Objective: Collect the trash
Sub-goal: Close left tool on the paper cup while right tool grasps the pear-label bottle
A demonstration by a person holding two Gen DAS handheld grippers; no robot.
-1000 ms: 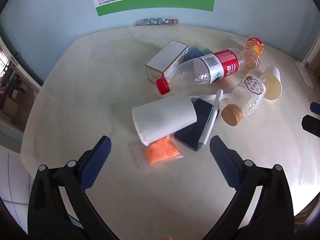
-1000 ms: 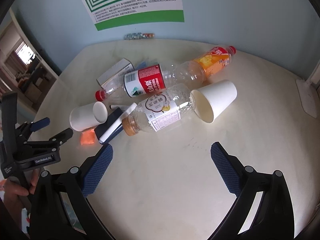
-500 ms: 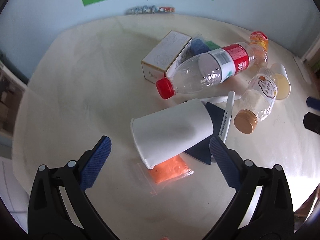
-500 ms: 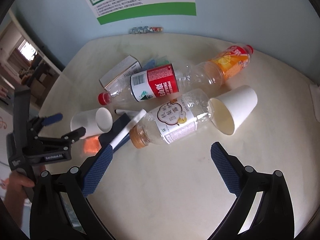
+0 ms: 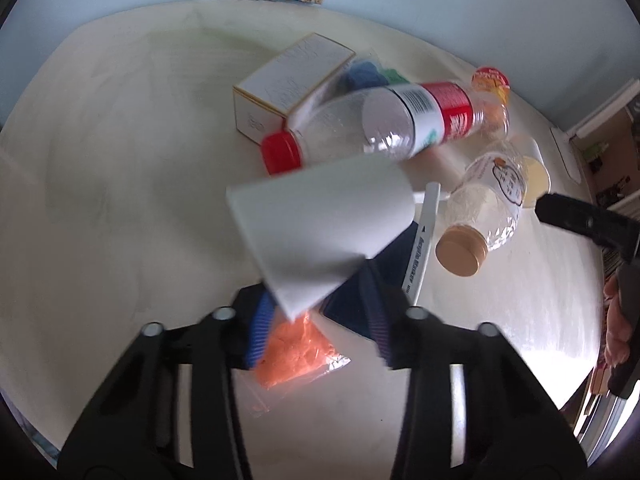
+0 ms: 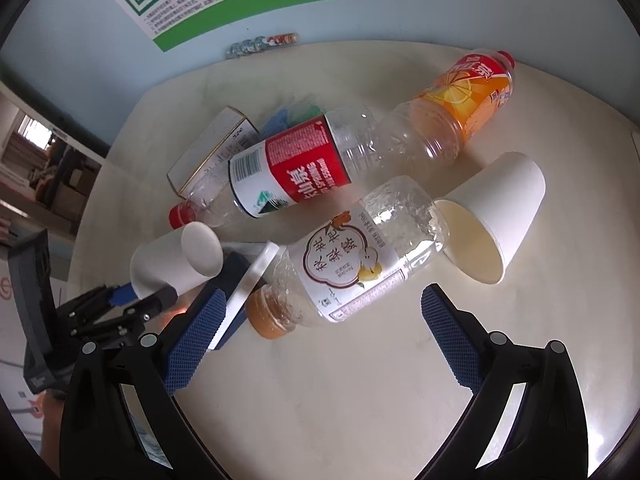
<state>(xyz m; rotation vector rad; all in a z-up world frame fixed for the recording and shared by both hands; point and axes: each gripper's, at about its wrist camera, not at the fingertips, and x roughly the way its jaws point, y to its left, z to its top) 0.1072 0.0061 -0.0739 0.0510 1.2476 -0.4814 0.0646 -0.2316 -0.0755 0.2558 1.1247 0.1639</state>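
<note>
A white paper cup lies on its side on the cream table. My left gripper is closing its jaws on the cup's open end; the pads press it and the rim looks squashed flat. The right wrist view shows the same grip on the cup by the left gripper. My right gripper stands open just above a clear bottle with a gold cap, not touching it. An orange packet lies under the cup.
Around the cup lie a dark blue pad, a white marker, a red-capped bottle, an orange drink bottle, a second paper cup and a small box. Bare table lies left and in front.
The left jaws have gone from wide open to closed in on the cup's open end, flattening it. Both grippers have come lower and nearer the pile.
</note>
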